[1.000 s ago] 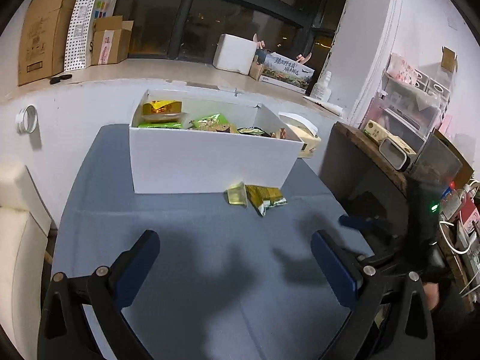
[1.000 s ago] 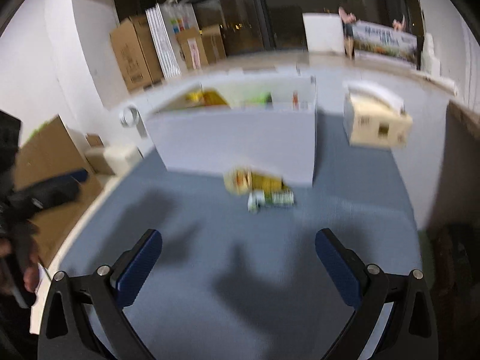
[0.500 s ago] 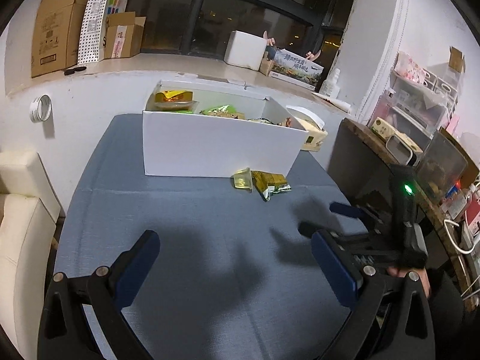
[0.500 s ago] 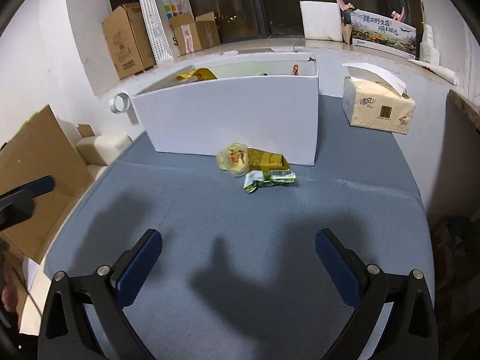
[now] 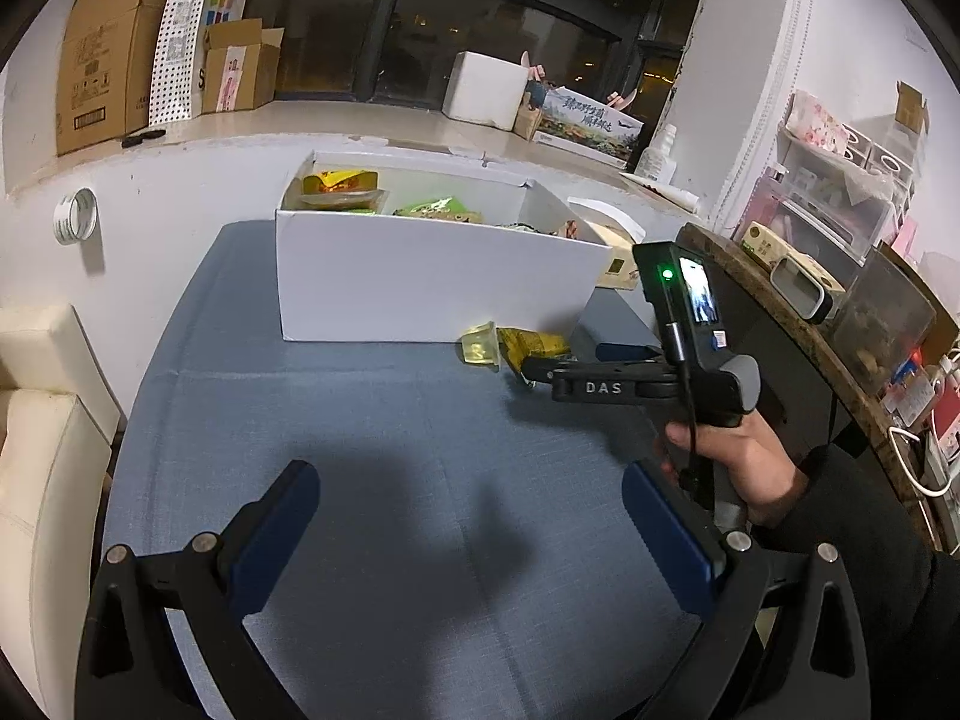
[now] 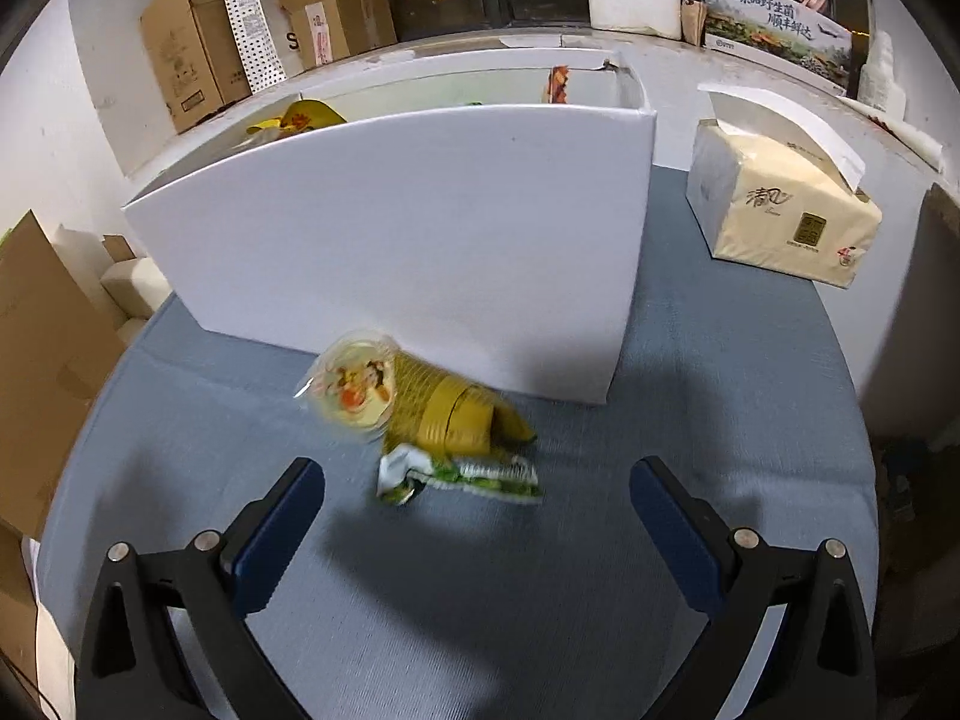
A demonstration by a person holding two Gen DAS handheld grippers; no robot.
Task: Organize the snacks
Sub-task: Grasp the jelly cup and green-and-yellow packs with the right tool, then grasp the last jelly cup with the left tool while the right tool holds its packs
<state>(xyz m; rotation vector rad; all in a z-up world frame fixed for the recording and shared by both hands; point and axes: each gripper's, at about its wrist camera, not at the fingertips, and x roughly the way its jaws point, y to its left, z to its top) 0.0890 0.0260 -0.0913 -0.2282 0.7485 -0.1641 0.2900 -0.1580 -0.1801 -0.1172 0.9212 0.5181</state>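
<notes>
Black handheld gripper body: the white letters "DAS" are printed on its side, as seen from the left wrist.
Cream soft-pack tissue box: dark brush-style Chinese characters reading "清风" are shown on its front, above a small gold square emblem whose marks cannot be read.
Long printed carton on the window ledge: the white Chinese characters "臻品野生菌" and "顺丰鲜达" are carried across a landscape picture.
Brown cardboard box on the ledge: a barcode label and handling symbols are seen, too small to be read.
</notes>
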